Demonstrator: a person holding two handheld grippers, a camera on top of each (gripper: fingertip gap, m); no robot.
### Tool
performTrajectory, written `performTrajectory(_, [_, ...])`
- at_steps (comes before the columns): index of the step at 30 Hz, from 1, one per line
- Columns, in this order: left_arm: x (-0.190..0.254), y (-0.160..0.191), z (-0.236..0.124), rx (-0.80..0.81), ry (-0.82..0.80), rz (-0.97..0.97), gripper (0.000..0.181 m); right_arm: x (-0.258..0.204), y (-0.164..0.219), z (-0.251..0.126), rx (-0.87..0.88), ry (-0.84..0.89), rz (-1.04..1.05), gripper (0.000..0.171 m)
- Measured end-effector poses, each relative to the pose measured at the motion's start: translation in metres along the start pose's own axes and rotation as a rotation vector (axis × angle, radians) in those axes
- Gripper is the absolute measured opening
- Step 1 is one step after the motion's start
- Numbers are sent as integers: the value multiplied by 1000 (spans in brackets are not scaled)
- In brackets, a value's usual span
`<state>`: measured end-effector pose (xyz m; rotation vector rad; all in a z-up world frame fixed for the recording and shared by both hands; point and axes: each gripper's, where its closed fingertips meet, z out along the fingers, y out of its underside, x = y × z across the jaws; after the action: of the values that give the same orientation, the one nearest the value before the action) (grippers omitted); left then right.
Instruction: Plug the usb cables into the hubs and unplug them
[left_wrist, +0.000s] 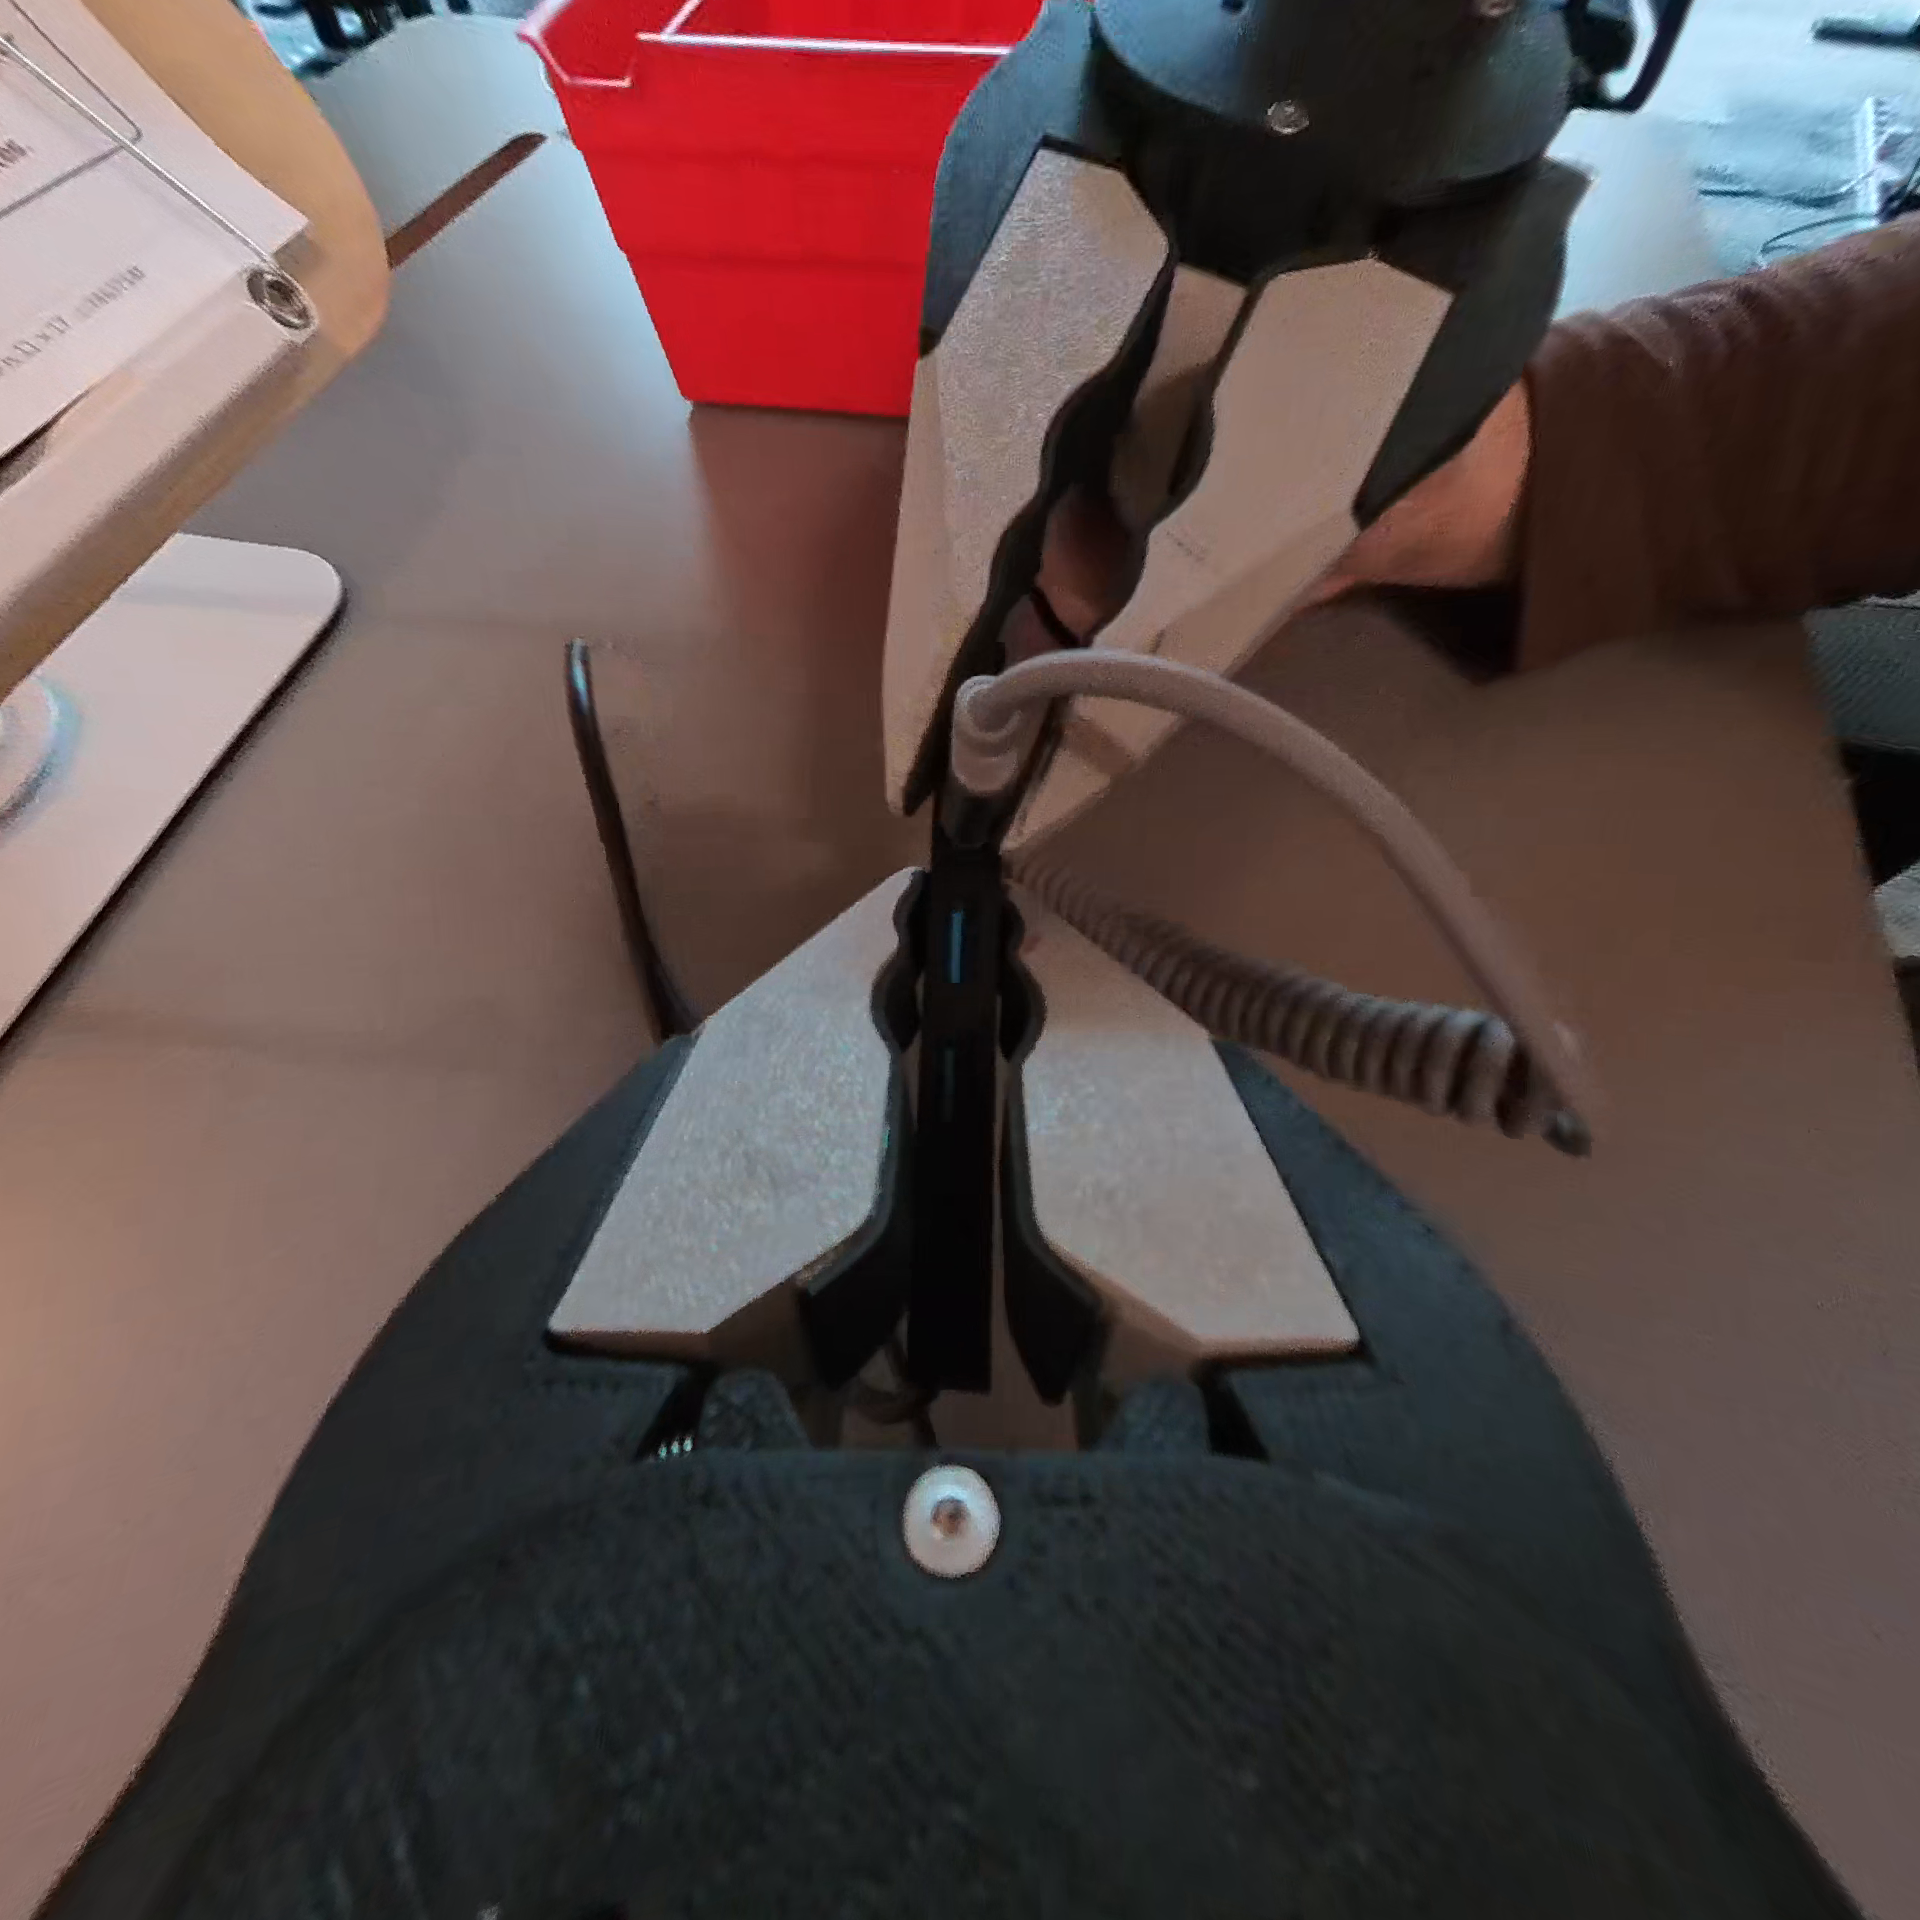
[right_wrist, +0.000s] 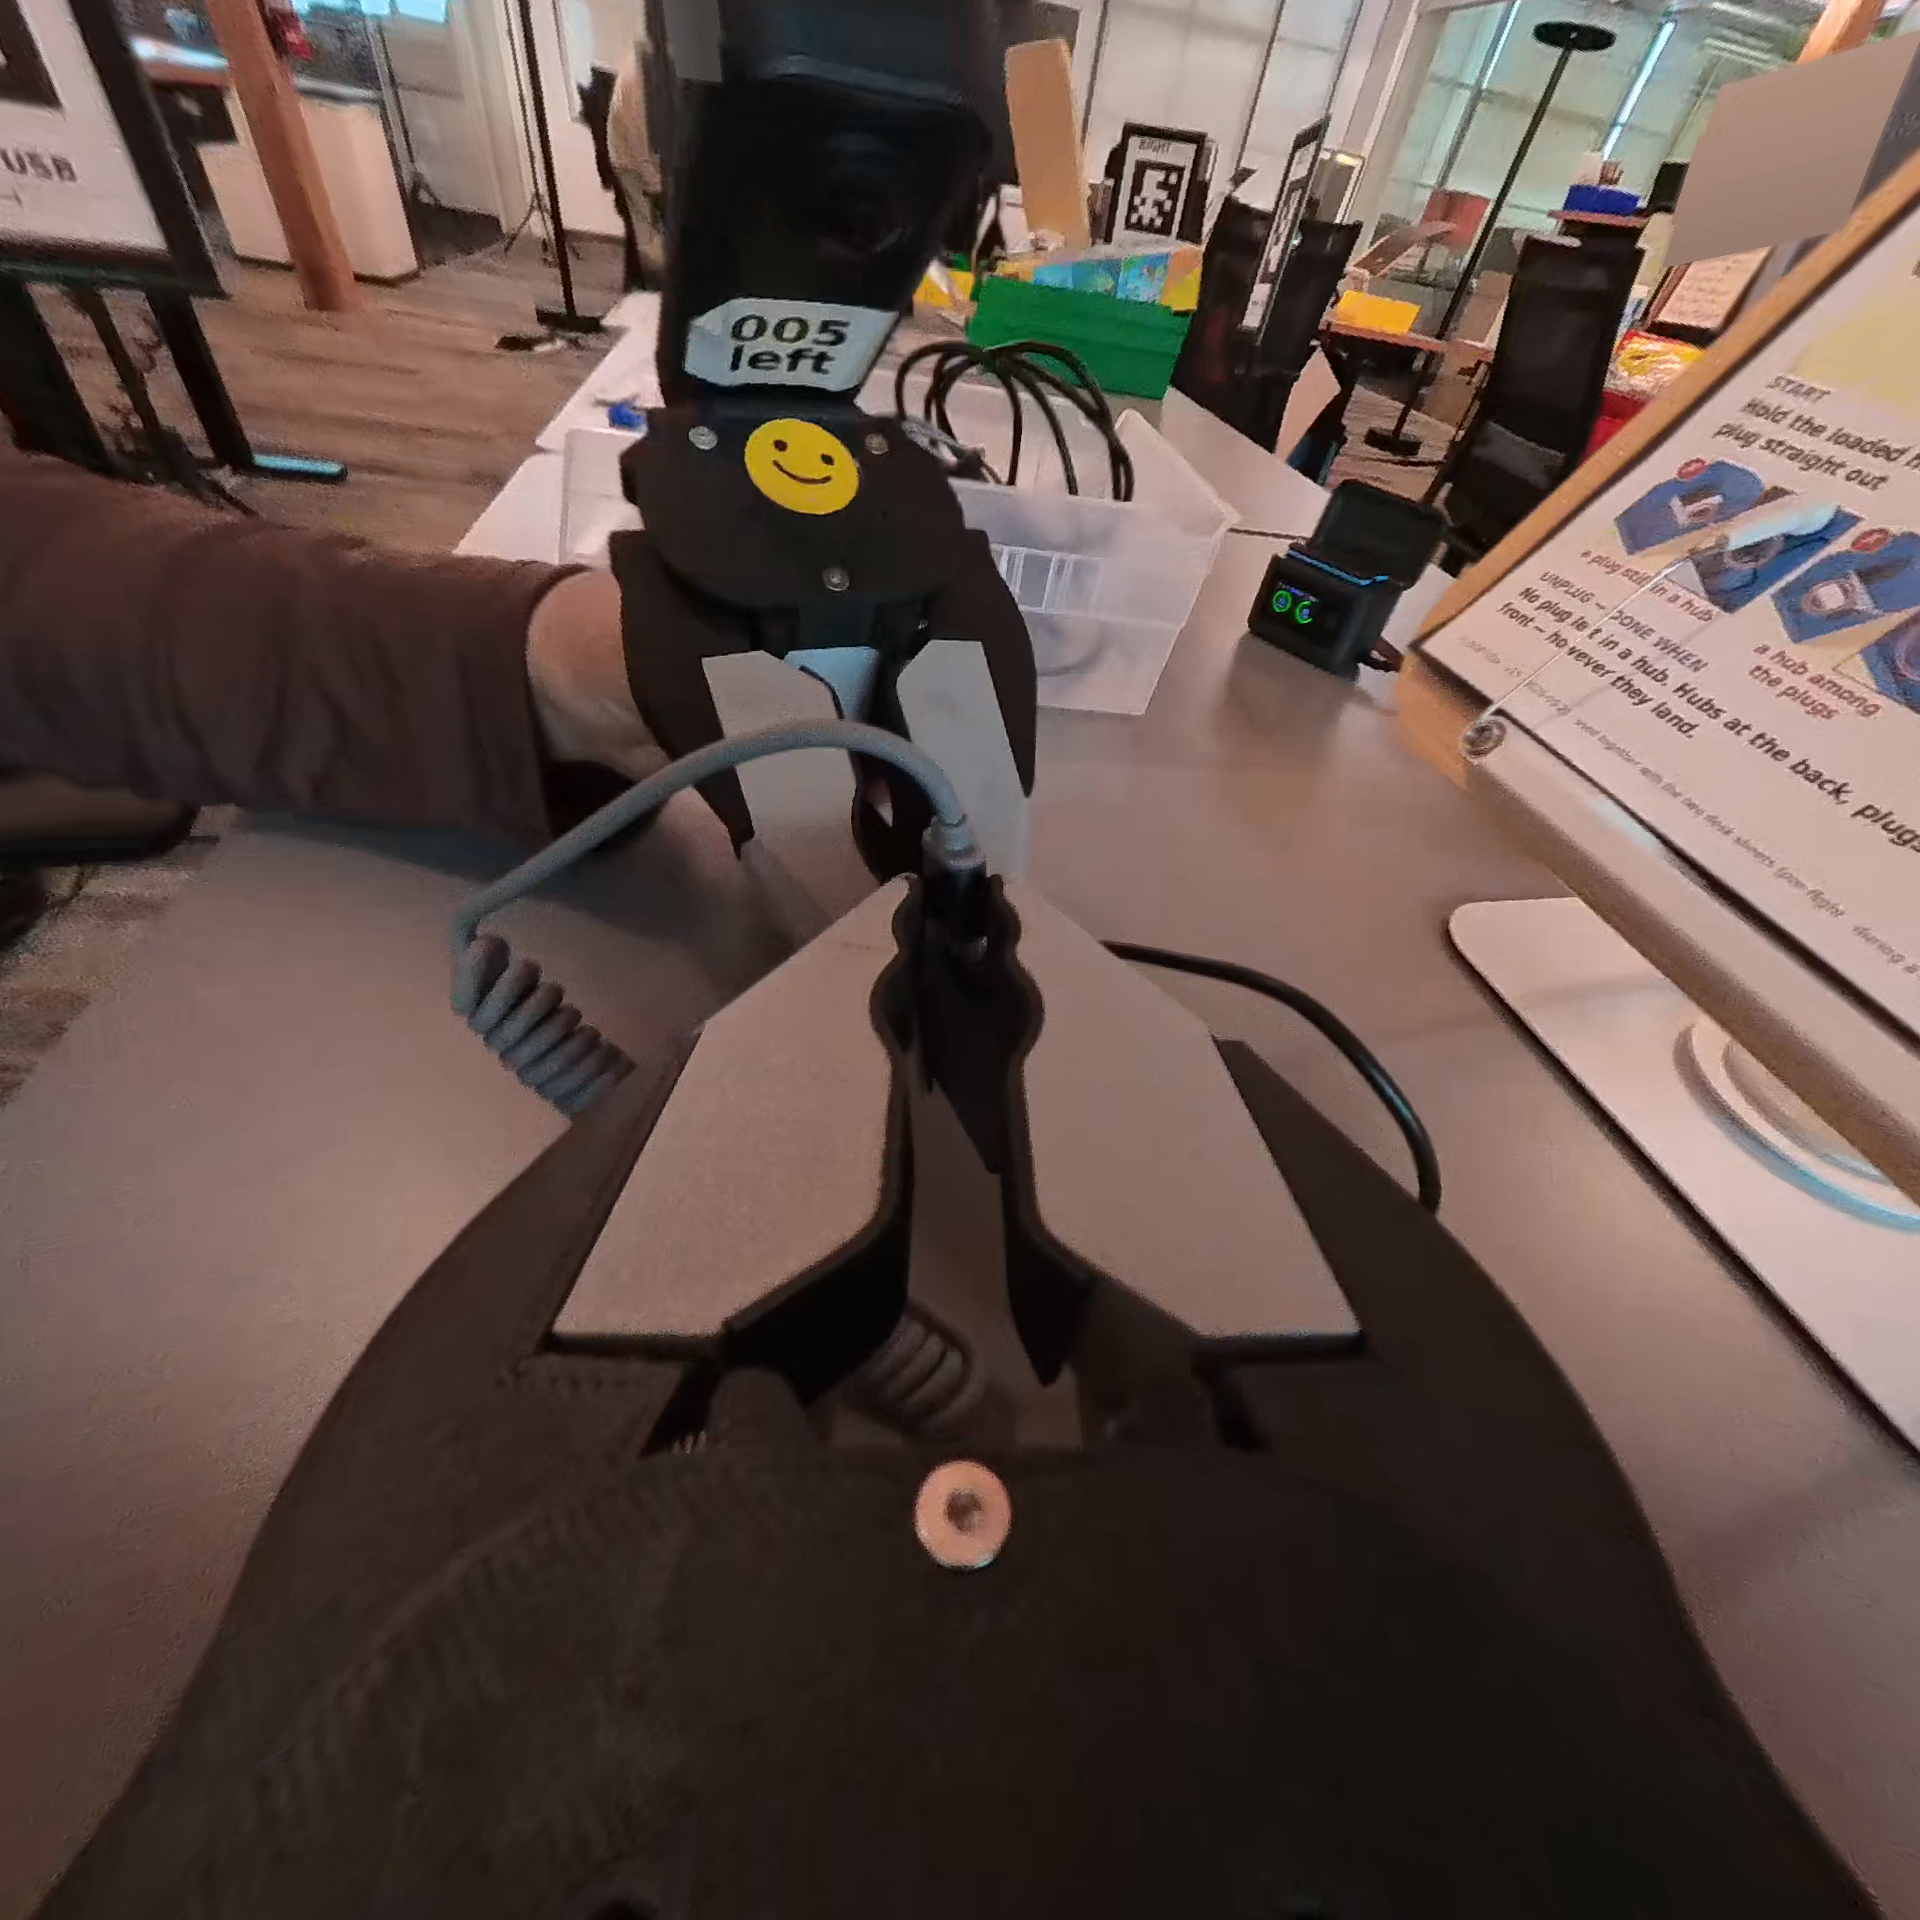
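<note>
Black hub (left_wrist: 954, 1049) sits mid-frame, clamped narrow in the left gripper (left_wrist: 956, 935); the right gripper (left_wrist: 987, 790), just above it, pinches the grey coiled cable's plug (left_wrist: 987, 743) at the hub's tip. Looks like plugging or unplugging, can't tell which; next needs a straight, in-line move.

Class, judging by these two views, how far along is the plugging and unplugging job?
Done: left gripper clamps the black hub; right gripper clamps the grey cable's plug. In hand: plug meets the hub's end; seating unclear. Left: other cables, like the black ones in the clear bin.
</note>
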<state>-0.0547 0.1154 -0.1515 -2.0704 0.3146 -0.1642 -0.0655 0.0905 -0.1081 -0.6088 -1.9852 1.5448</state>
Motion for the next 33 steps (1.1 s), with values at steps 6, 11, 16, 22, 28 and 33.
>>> performTrajectory(6, [5,1,4,-8,20,22,9,-2,10,-8,-55,-73,41,6])
performTrajectory(11, [2,14,11,-98,-39,92,9,-6,22,-6,-158,-49,-75,5])
performTrajectory(16, [-5,10,14,-102,-102,53,10,-4,-2,-6,5,-67,80,4])
performTrajectory(22, [-16,21,31,-224,-262,197,9,-1,-37,-17,141,-40,79,4])
performTrajectory(28, [-65,17,-10,-147,-523,134,8,6,-34,-40,154,51,127,4])
performTrajectory(33, [-82,22,-25,-102,-525,34,8,22,-41,-64,79,209,177,4])
